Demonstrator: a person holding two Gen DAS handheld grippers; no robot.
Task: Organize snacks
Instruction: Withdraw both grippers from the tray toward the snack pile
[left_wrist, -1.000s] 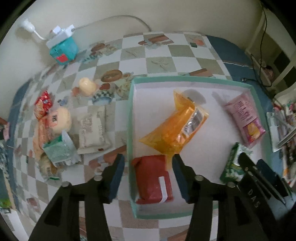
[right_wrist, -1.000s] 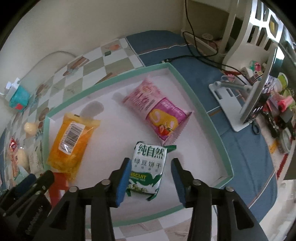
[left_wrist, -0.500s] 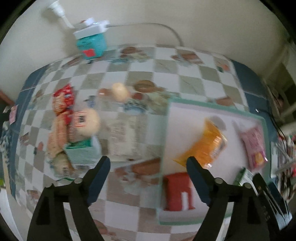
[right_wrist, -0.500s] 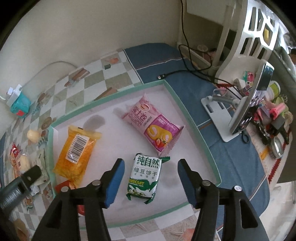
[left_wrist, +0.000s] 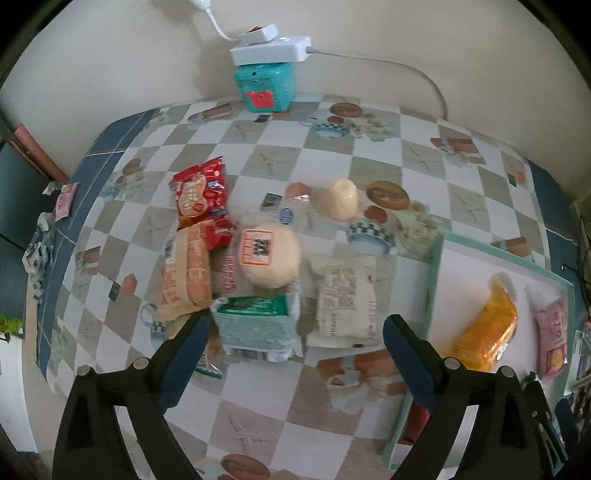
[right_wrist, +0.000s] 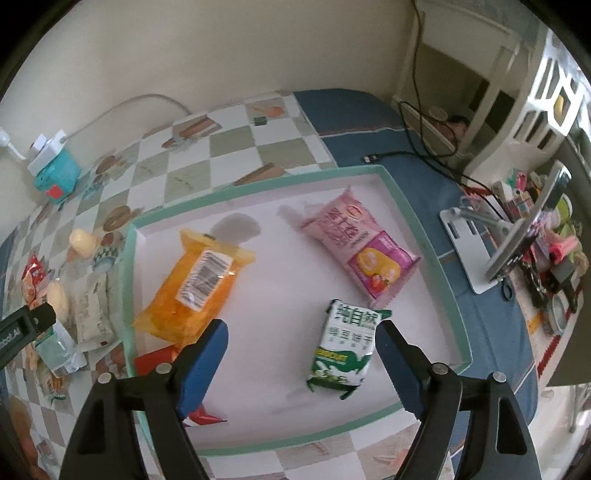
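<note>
On the checked cloth left of the tray (left_wrist: 436, 280), the left gripper (left_wrist: 295, 354) is opening, empty, over loose snacks (left_wrist: 255, 325), while the right gripper (right_wrist: 301, 354) opens empty over the tray beside the green biscuit pack (right_wrist: 345, 350), long axis near-to-far.

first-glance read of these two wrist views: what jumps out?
The white tray with a teal rim dominates the right wrist view, holding an orange packet, a pink packet, a green-and-white biscuit pack and a red packet. In the left wrist view, a pile of unsorted snacks sits on the checkered tablecloth left of the tray. Both grippers' jaws are opening, nothing between them.
</note>
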